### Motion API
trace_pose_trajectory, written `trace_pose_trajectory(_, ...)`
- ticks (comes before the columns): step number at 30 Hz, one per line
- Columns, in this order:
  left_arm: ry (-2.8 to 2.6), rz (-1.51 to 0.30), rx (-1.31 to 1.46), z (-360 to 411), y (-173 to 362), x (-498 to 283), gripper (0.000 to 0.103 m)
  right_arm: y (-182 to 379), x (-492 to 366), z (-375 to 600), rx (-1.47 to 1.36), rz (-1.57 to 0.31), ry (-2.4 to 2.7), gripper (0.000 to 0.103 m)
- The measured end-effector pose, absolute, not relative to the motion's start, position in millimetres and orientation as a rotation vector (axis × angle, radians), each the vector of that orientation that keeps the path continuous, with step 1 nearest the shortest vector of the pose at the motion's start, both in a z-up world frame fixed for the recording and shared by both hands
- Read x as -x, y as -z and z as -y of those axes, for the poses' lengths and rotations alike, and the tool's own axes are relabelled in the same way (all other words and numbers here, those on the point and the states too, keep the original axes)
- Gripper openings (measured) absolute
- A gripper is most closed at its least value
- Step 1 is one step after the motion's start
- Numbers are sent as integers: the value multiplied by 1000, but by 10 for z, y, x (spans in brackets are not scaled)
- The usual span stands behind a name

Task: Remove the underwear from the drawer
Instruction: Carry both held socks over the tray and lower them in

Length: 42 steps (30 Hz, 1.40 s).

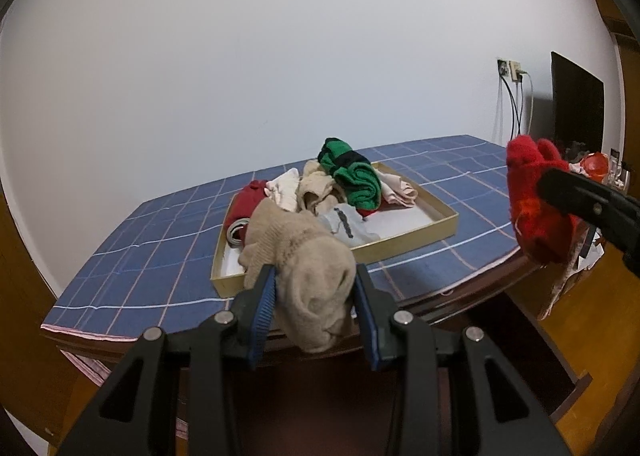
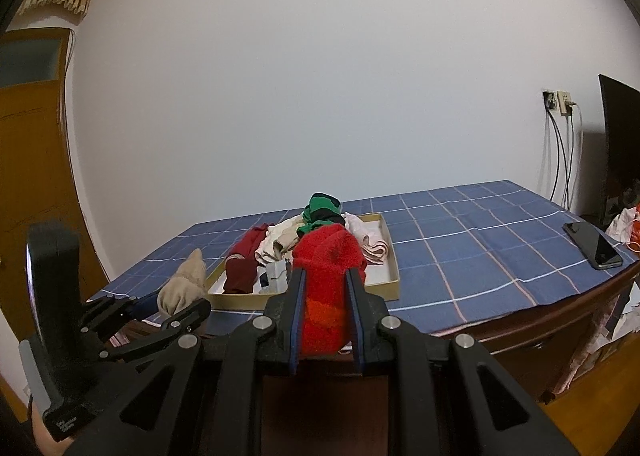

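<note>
Left wrist view shows the left gripper [image 1: 316, 292] clamped on a beige garment [image 1: 308, 264] and the right gripper [image 2: 326, 316] clamped on a red garment [image 2: 328, 280], both lifted clear of the shallow box [image 1: 436, 228]; next I judge each must be carried aside and released.

Home room, likely a bedroom or living room. Blue checked cloth [image 2: 460, 240] over a wooden bench [image 2: 560, 320], plain white wall [image 2: 320, 96], wooden door [image 2: 28, 144], wall sockets with cables [image 2: 558, 102], phone [image 2: 594, 245] lying out.

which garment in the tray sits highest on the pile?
The green garment with black stripes, draped over the cream pieces at the back of the tray. The other garments lie lower.
</note>
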<state>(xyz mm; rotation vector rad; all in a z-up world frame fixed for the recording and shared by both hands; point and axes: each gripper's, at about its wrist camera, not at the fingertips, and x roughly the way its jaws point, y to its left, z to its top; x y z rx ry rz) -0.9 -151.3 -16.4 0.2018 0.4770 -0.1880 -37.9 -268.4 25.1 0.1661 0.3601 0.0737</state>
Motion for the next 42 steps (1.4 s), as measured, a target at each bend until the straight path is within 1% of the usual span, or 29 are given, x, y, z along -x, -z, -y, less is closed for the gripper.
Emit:
trace_pose_trajectory(24,223,-469,-173,1541,47,-405,38,-256,-262,2641,-153,-392,-98,22)
trace_pose_trajectory(42,204,-432,-178,1570,-59,-750,38,-321,-463,2649,-134,-398,-90,22)
